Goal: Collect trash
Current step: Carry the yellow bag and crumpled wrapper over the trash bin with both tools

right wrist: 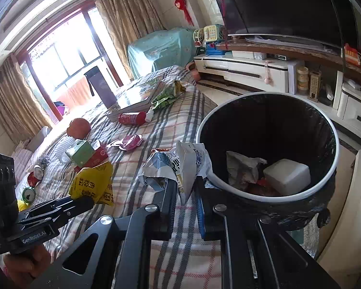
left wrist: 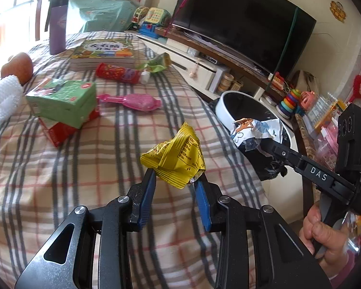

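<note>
My left gripper (left wrist: pixel 175 175) is shut on a crumpled yellow snack wrapper (left wrist: pixel 175 156) and holds it above the plaid bed; it also shows in the right wrist view (right wrist: pixel 93 183). My right gripper (right wrist: pixel 184 183) is shut on a crumpled white and blue wrapper (right wrist: pixel 180 163), held beside the rim of the white bin with a black liner (right wrist: pixel 334 144). In the left wrist view the right gripper (left wrist: pixel 260 144) holds that wrapper (left wrist: pixel 255 130) in front of the bin (left wrist: pixel 222 106). The bin holds a white block (right wrist: pixel 286 175) and crumpled paper.
On the plaid bed (left wrist: pixel 84 168) lie a green and red box (left wrist: pixel 62 103), a pink wrapper (left wrist: pixel 137 101), a red tube (left wrist: pixel 118 72), a green wrapper (left wrist: pixel 158 62), books (left wrist: pixel 103 53) and an apple (left wrist: pixel 16 66). A TV stand (right wrist: pixel 252 69) stands beyond the bin.
</note>
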Motion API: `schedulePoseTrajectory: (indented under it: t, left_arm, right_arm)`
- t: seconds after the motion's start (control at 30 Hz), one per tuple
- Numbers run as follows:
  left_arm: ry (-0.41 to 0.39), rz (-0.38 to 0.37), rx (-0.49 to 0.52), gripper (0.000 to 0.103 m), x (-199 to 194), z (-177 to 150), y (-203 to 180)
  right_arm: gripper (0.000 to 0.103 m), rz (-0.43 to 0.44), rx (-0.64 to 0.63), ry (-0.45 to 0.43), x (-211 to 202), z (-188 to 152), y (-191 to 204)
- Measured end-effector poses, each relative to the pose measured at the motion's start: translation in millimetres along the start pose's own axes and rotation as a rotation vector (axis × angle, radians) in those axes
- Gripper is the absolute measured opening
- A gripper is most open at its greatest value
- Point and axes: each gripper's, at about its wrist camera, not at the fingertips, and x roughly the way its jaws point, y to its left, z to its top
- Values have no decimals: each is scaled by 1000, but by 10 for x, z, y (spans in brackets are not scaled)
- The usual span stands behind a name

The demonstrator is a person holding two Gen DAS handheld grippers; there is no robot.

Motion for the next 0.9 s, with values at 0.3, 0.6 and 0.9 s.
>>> schedulePoseTrajectory:
  t: [0.3, 0.6, 0.9]
  left_arm:
    - [18, -34, 43, 32, 113, 50, -252]
    - [29, -55, 89, 32, 204, 104, -488]
    - [41, -74, 134, 32, 315, 183, -710]
  right_arm:
    - [15, -41, 55, -30, -174, -9, -300]
    - [15, -63, 80, -44, -274, 4, -481]
    - [15, -80, 106, -52, -326, 26, -647]
